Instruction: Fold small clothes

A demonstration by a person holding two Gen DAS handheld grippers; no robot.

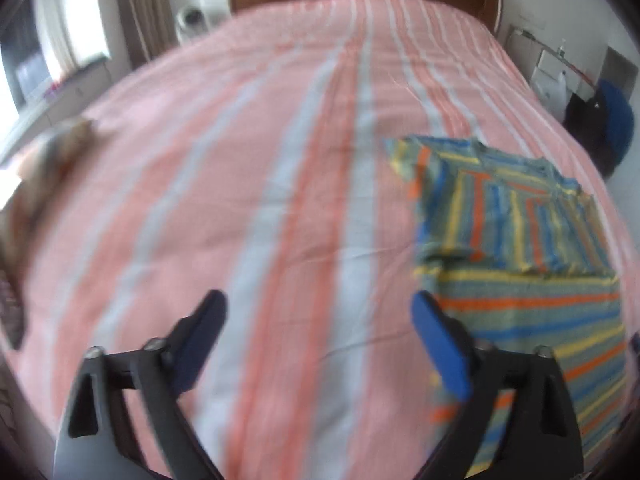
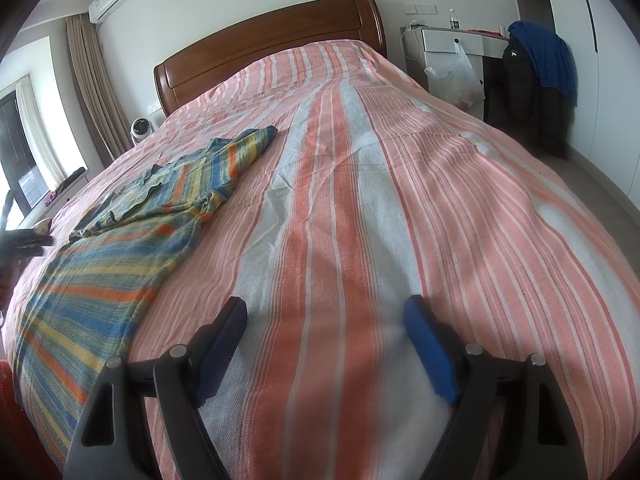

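Pink bedspread, left wrist view: pink-and-white striped cotton bedspread [image 1: 280,200] fills the blurred frame.
Shirt: small striped shirt of blue, orange and yellow knit [image 1: 520,260] lies flat at the right, sleeve folded across it.
Left gripper [image 1: 320,344]: jaws wide apart, nothing between them, over bare bedspread.
Right wrist view, shirt [image 2: 120,248]: flat at the left, near the bed's edge.
Right gripper [image 2: 326,344]: jaws apart, empty, beside the shirt.
Headboard: brown wooden headboard [image 2: 260,44] at the far end.
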